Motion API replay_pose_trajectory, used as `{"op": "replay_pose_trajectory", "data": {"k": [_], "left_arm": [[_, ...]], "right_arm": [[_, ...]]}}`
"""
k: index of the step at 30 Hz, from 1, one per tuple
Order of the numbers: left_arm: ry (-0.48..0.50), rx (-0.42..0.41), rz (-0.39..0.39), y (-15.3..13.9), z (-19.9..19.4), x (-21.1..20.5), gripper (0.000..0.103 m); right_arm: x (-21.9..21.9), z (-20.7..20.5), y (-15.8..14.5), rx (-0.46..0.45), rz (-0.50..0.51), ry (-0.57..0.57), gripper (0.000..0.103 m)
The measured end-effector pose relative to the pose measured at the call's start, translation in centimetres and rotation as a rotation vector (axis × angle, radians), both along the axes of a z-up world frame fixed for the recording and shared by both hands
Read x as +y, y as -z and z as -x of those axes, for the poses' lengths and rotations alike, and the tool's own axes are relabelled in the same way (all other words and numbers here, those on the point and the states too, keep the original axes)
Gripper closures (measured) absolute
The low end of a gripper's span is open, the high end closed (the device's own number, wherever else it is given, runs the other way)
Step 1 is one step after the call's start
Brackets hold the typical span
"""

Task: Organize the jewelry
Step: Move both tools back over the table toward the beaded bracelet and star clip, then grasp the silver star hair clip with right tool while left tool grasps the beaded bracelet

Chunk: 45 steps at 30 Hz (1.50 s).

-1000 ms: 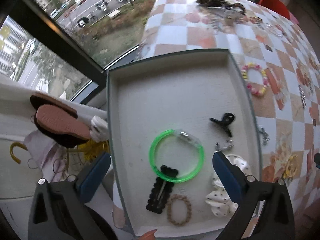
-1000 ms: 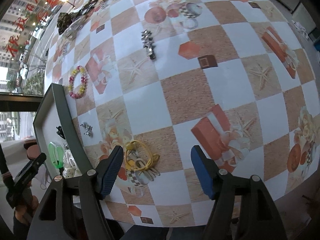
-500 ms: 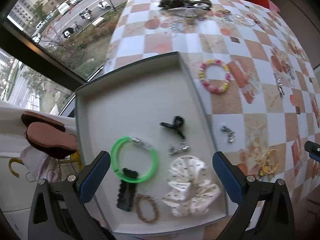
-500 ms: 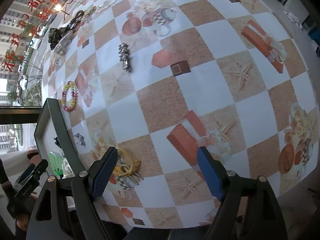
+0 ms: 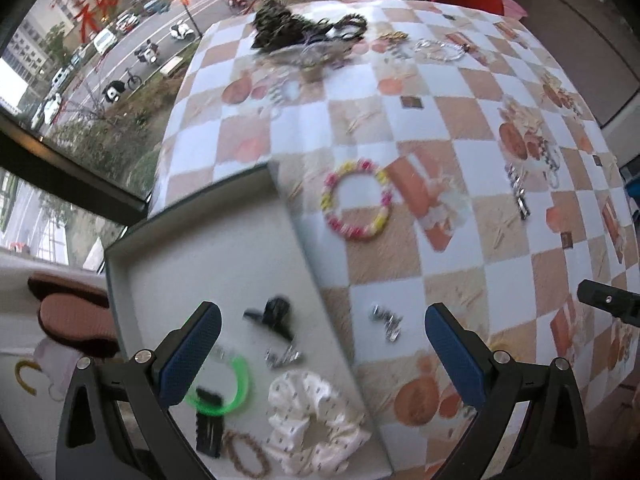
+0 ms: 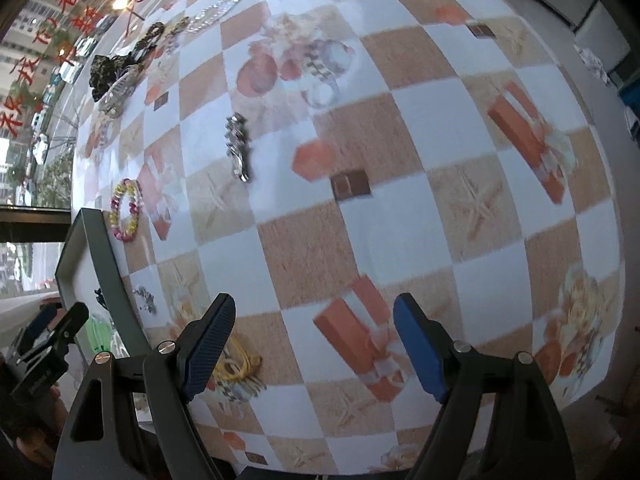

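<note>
Left wrist view: the checkered counter (image 5: 460,128) carries a grey tray (image 5: 168,264) at its window-side edge. In the tray lie a white scrunchie (image 5: 312,424), a green bangle (image 5: 236,384), a brown bead bracelet (image 5: 246,454), a black hair clip (image 5: 276,314) and a small silver piece (image 5: 282,356). On the counter just beside the tray sit a pink-and-yellow bead bracelet (image 5: 358,200) and a silver clip (image 5: 386,320). The left gripper (image 5: 320,356) has its jaws spread wide, holding nothing. The right gripper (image 6: 312,344) likewise stands wide and bare, with a yellow band (image 6: 240,362) beside its left finger.
</note>
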<state>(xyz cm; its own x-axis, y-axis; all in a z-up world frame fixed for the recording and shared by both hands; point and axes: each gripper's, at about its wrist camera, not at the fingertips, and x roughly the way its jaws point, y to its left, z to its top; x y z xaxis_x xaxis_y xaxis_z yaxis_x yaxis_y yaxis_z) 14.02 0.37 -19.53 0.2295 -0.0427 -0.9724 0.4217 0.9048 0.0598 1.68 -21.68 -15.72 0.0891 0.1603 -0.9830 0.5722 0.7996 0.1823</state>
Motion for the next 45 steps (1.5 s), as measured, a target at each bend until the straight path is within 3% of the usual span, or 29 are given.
{"op": "replay_pose_trajectory", "data": {"k": [4,7,10,12,15,17,19,20,27,33,36,39,41,43,45], "left_arm": [[0.034,-0.016,0.018,0.6,-1.1,-2.0,0.0],[0.061,-0.02,0.031,-0.7,-2.1,-2.1,0.0],[0.079,-0.015,0.033,-2.6,-2.5,-1.7,0.01],[0.077,-0.005,0.031,-2.8,-2.8,-1.7,0.01],[0.081,0.005,0.029,-2.0,-3.5,-2.6,0.01],[0.086,0.009,0.02,-1.2,-4.0,-3.2,0.011],[0.084,0.024,0.003,-0.1,-4.4,-3.6,0.022],[0.078,0.034,-0.008,0.4,-4.6,-3.8,0.022],[0.037,0.06,-0.036,2.6,-5.8,-3.8,0.022],[0.042,0.06,-0.019,2.5,-5.9,-4.3,0.021],[0.045,0.09,0.006,2.5,-5.8,-4.5,0.022],[0.039,0.107,0.047,2.4,-5.2,-4.6,0.039],[0.066,0.11,0.061,2.0,-4.7,-5.1,0.058],[0.088,0.109,0.057,1.6,-4.3,-5.6,0.085],[0.097,0.117,0.063,1.5,-4.0,-5.8,0.09]], "right_arm": [[0.1,-2.4,0.0,-0.013,0.018,-0.044,0.02],[0.1,-4.1,0.3,-0.021,0.024,-0.067,0.02],[0.1,-5.7,0.7,-0.024,0.03,-0.085,0.02],[0.1,-6.6,1.1,-0.026,0.037,-0.086,0.02],[-0.1,-7.9,1.8,-0.025,0.04,-0.098,0.022],[-0.2,-8.5,2.2,-0.021,0.042,-0.109,0.03],[-0.2,-9.1,2.7,-0.021,0.048,-0.107,0.035],[-0.1,-9.4,2.9,-0.018,0.052,-0.115,0.037],[0.7,-11.0,4.3,-0.005,0.087,-0.168,0.042],[2.3,-12.0,4.5,0.009,0.159,-0.236,0.043],[3.2,-12.0,4.4,0.024,0.215,-0.271,0.049],[4.0,-11.9,4.4,0.027,0.249,-0.292,0.061],[4.1,-11.8,4.2,0.026,0.258,-0.302,0.084],[4.1,-11.7,4.2,0.027,0.259,-0.308,0.09],[3.9,-11.5,4.1,0.021,0.247,-0.294,0.092]]}}
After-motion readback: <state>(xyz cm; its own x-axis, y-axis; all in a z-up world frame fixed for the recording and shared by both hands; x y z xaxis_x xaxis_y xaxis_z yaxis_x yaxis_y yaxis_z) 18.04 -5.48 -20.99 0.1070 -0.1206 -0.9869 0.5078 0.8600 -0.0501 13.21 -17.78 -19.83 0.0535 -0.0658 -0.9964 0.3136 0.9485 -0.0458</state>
